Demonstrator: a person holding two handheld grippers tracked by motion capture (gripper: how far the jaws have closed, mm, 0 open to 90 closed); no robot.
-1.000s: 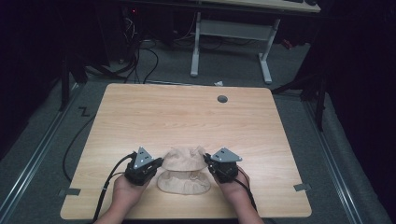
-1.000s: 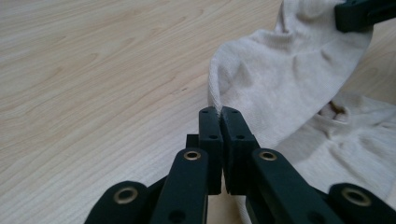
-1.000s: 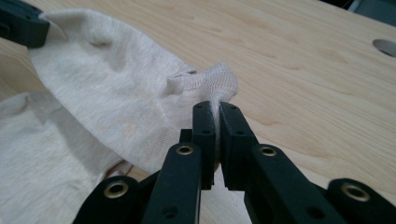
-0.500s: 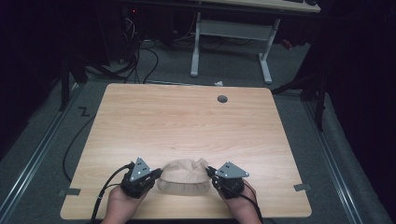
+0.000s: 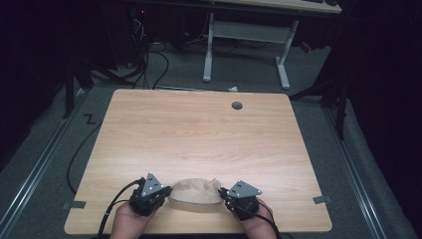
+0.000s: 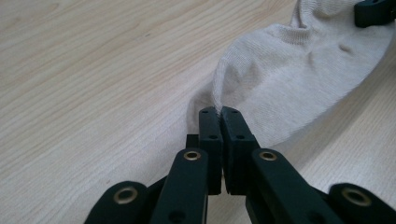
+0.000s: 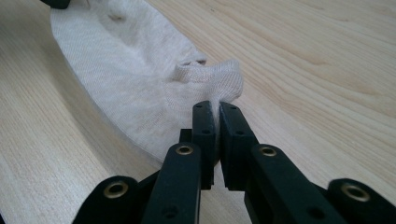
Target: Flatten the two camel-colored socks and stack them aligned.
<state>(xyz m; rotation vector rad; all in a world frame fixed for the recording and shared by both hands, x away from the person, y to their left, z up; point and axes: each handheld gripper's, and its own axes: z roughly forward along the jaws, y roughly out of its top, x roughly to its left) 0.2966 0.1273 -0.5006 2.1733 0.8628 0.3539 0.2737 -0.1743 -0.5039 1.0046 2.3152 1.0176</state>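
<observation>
A beige sock (image 5: 195, 192) lies stretched near the front edge of the wooden table (image 5: 199, 134). My left gripper (image 5: 165, 194) is shut on the sock's left end; in the left gripper view its jaws pinch a raised fold of the sock (image 6: 280, 70), gripper (image 6: 219, 111). At the sock's other end my right gripper (image 5: 224, 194) is shut on the cloth; the right gripper view has the jaws clamped on the ribbed edge of the sock (image 7: 140, 79), gripper (image 7: 216, 105). The sock sags flat between the two.
A round cable hole (image 5: 237, 105) sits near the table's far edge. Tape marks (image 5: 322, 199) stick to the front corners. Behind the table stands a white desk frame (image 5: 244, 35) on grey carpet, with cables (image 5: 149, 59) on the floor.
Both grippers have drawn back toward the front edge and apart, pulling the sock with them and stretching it flatter and wider.
</observation>
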